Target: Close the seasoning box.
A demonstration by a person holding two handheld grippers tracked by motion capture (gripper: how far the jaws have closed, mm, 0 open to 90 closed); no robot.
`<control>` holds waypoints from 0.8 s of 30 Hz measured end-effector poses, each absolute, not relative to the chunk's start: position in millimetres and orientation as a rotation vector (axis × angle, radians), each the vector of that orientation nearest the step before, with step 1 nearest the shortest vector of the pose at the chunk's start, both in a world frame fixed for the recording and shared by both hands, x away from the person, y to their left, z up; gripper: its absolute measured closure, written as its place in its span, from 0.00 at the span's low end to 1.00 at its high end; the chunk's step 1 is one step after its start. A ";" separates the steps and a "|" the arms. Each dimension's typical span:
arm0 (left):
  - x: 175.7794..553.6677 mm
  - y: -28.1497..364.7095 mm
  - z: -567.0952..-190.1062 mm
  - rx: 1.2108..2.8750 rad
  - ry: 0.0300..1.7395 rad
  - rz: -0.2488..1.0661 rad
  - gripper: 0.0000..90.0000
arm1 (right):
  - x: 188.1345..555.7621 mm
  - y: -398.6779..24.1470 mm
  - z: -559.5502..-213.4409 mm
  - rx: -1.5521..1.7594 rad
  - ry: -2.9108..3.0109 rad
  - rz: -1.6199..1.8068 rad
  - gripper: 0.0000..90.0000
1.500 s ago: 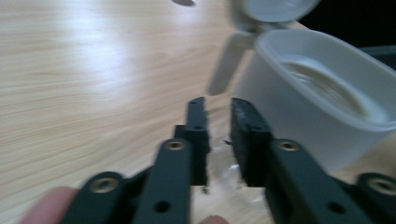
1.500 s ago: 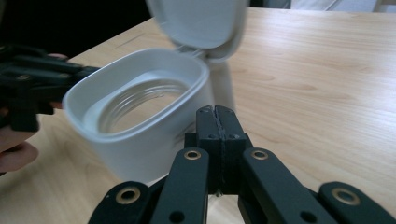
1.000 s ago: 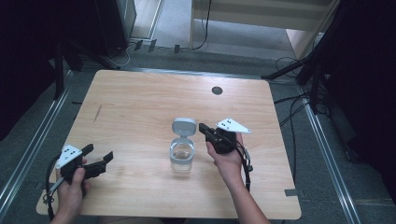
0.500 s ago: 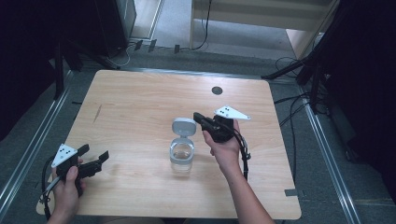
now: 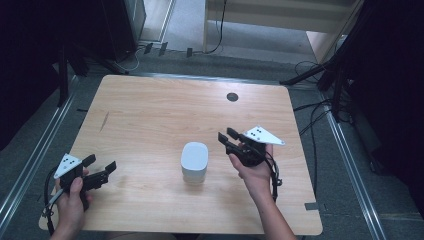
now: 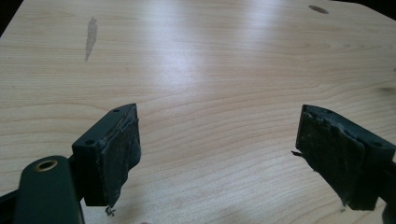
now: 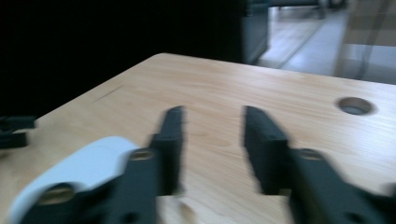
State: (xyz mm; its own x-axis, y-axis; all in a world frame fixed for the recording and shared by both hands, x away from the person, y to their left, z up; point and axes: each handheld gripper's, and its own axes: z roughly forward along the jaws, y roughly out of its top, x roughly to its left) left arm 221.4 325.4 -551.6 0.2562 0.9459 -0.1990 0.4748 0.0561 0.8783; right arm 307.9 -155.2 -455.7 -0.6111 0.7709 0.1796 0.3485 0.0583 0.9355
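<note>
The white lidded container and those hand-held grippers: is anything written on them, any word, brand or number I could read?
No readable text anywhere.
White lidded container: plain lid, no label visible.
Grey three-cornered plate on the right gripper: small dark dots, not letters.
Grey three-cornered plate on the left gripper: the same dots.

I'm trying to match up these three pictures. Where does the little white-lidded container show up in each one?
High view: the container stands near the table's middle, between the two grippers, lid on.
Left gripper view: I can't find it; bare wood lies between the jaws.
Right gripper view: its white lid sits at lower left, blurred, behind the left jaw.
Shared landmark: the round hole in the tabletop.
</note>
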 end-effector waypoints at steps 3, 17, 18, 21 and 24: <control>221.7 325.0 -551.4 1.571 1.362 0.617 0.15 | 307.5 -168.6 -461.0 1.191 1.959 1.504 0.24; 222.0 324.4 -551.5 1.572 1.362 0.616 0.15 | 291.6 -233.1 -493.4 1.348 1.911 1.354 0.16; 221.9 324.3 -551.5 1.571 1.362 0.617 0.16 | 289.7 -238.9 -495.0 1.360 1.902 1.352 0.16; 221.9 324.1 -551.6 1.570 1.361 0.619 0.16 | 283.9 -256.7 -500.2 1.398 1.872 1.342 0.16; 221.9 324.0 -551.6 1.572 1.359 0.620 0.16 | 277.7 -272.9 -506.9 1.421 1.860 1.309 0.16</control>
State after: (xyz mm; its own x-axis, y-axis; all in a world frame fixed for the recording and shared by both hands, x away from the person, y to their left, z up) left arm 221.9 324.0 -551.6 0.2584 0.9463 -0.1943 0.4737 0.0512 0.8792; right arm 277.7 -272.9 -506.9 -0.3636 0.9134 0.1831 0.4802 0.0153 0.8770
